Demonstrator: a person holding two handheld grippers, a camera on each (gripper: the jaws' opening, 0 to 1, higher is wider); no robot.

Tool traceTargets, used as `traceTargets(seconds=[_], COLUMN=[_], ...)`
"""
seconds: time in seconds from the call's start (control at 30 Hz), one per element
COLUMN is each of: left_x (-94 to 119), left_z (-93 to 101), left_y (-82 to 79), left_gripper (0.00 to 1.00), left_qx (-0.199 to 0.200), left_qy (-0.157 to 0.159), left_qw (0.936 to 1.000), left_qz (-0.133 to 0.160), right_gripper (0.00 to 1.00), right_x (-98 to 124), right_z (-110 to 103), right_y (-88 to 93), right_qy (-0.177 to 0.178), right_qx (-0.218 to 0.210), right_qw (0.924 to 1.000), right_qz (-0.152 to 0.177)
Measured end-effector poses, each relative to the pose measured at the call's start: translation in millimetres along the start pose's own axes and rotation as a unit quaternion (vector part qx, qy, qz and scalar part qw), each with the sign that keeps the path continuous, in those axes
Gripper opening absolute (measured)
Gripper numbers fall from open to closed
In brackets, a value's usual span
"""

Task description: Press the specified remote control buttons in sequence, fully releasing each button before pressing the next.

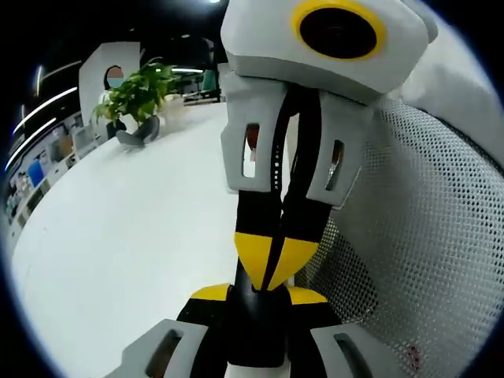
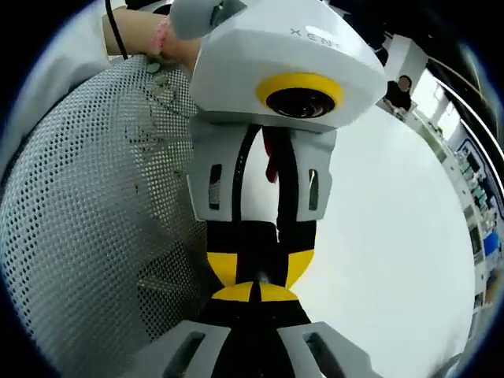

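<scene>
The left hand-held gripper (image 1: 260,295) and the right hand-held gripper (image 1: 268,264) point at each other nose to nose above a plain white counter (image 1: 118,236). They are just in front of a grey perforated mesh chair back (image 1: 425,236). The right hand-held gripper's yellow-and-black tips are pressed together into a single wedge. The left one's tips stand narrowly parted on either side of that wedge, though I cannot tell whether they actually pinch it. A leafy green potted plant (image 1: 138,94) sits at the counter's far edge, and a person's wrist with a pink band (image 2: 169,43) shows beyond the left hand-held gripper. Where the remote control lies cannot be told from either view, so no press looks to be under way yet. To do the step well, I would first separate the two tools and tip them down toward the counter until the remote is plainly in sight. The closed right tips would make a good single prodding point. Bring them square onto one button, push straight down, then lift fully off before moving to the next, keeping the remote from sliding.
</scene>
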State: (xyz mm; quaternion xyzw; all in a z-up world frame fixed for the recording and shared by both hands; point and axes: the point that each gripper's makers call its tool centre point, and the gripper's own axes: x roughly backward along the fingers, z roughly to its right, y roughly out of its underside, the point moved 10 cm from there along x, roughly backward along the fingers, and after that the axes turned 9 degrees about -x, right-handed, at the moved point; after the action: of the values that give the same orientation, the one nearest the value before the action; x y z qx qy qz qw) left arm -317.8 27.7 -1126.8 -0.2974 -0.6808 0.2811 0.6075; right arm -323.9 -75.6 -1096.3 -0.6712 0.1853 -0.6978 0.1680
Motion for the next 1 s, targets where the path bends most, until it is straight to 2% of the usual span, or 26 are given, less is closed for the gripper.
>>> traceTargets(seconds=[0.17, 0.27, 0.33, 0.37, 0.5, 0.6, 0.73, 0.77, 0.87, 1.0], left_x=[-1, -2, -2, -2, -2, -1, -1, -1, -1, 0], left_z=[-0.8, -0.6, -2.8, -3.2, -3.5, -2.7, -1.9, -1.6, -0.8, -0.6], left_y=[-2.4, -3.5, -4.0, -4.4, -10.9, -11.2, -10.4, -10.4, -10.7, -10.9], left_gripper=[0.25, 0.25, 0.25, 0.24, 0.24, 0.24, 0.24, 0.25, 0.25, 0.25], left_qx=[-0.001, -0.003, -0.002, -0.004, -0.011, -0.010, -0.002, -0.001, 0.003, 0.005], left_qy=[0.007, 0.008, 0.016, 0.019, 0.027, 0.024, 0.018, 0.016, 0.011, 0.008], left_qw=[0.9999, 0.9998, 0.9997, 0.9996, 0.9985, 0.9984, 0.9987, 0.9988, 0.9988, 0.9987], left_qz=[-0.008, -0.016, -0.020, -0.022, -0.046, -0.050, -0.047, -0.047, -0.048, -0.049], right_gripper=[0.00, 0.00, 0.00, 0.00, 0.00, 0.00, 0.00, 0.01, 0.05, 0.18], right_x=[-1, -1, -1, -1, -1, 1, 2, 2, 6, 10], right_z=[1, 4, 5, 6, 6, 5, 9, 9, 12, 16], right_y=[-4.3, -3.1, -2.1, -2.0, 4.2, 10.3, 17.3, 18.8, 23.8, 33.9], right_qy=[-0.006, -0.012, -0.019, -0.019, -0.016, -0.019, -0.051, -0.057, -0.048, -0.036], right_qx=[0.025, 0.015, -0.017, -0.020, -0.047, -0.043, -0.110, -0.121, -0.110, -0.123], right_qw=[0.9994, 0.9996, 0.9996, 0.9995, 0.9986, 0.9979, 0.9892, 0.9874, 0.9899, 0.9898], right_qz=[-0.023, -0.022, -0.015, -0.013, 0.019, 0.045, 0.082, 0.084, 0.075, 0.063])
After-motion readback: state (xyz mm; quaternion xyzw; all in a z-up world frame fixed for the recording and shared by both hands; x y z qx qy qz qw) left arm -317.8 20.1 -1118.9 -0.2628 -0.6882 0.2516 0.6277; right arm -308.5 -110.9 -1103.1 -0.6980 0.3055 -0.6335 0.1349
